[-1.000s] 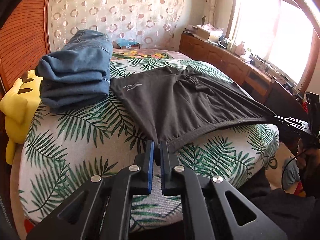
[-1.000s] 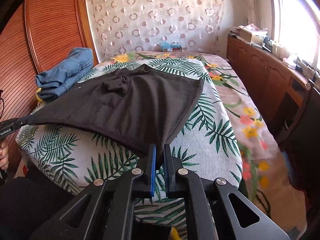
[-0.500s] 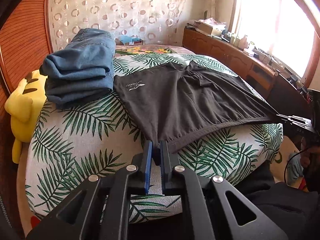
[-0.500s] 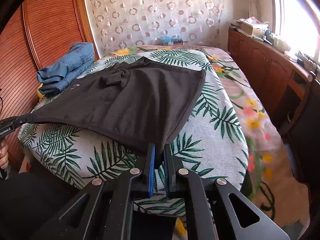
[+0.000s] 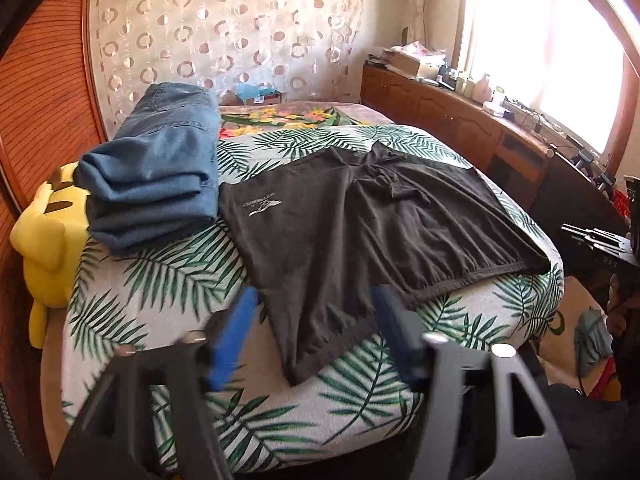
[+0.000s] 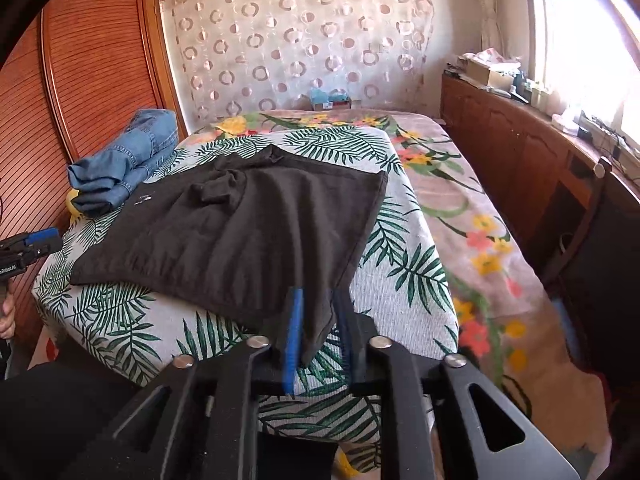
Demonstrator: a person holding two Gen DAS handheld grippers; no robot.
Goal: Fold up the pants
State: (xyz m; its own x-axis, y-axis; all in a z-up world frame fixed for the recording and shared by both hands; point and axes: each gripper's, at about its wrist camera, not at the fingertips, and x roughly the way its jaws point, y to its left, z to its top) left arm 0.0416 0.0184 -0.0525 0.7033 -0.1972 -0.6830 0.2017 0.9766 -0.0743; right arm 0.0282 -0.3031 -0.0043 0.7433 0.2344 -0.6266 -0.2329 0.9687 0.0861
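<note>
Black shorts [image 5: 360,232] lie spread flat on the palm-leaf bedspread [image 5: 168,280], waistband toward the near edge, a white logo on one leg. They also show in the right wrist view [image 6: 248,232]. My left gripper [image 5: 316,320] is open, its jaws wide apart on either side of the near waistband corner, which hangs over the bed edge. My right gripper [image 6: 316,312] is open, jaws a little apart, with the other waistband corner hanging loose between them. The left gripper shows at the far left of the right wrist view [image 6: 28,244].
Folded blue jeans [image 5: 156,176] are stacked at the bed's back left, next to a yellow plush toy [image 5: 44,248]. A wooden wardrobe [image 6: 88,60] stands at the left. A low wooden cabinet [image 6: 520,152] with clutter runs under the window at the right.
Both grippers were shut on the waistband corners and have opened. The shorts have dropped flat onto the bed, the corners hanging over the near edge.
</note>
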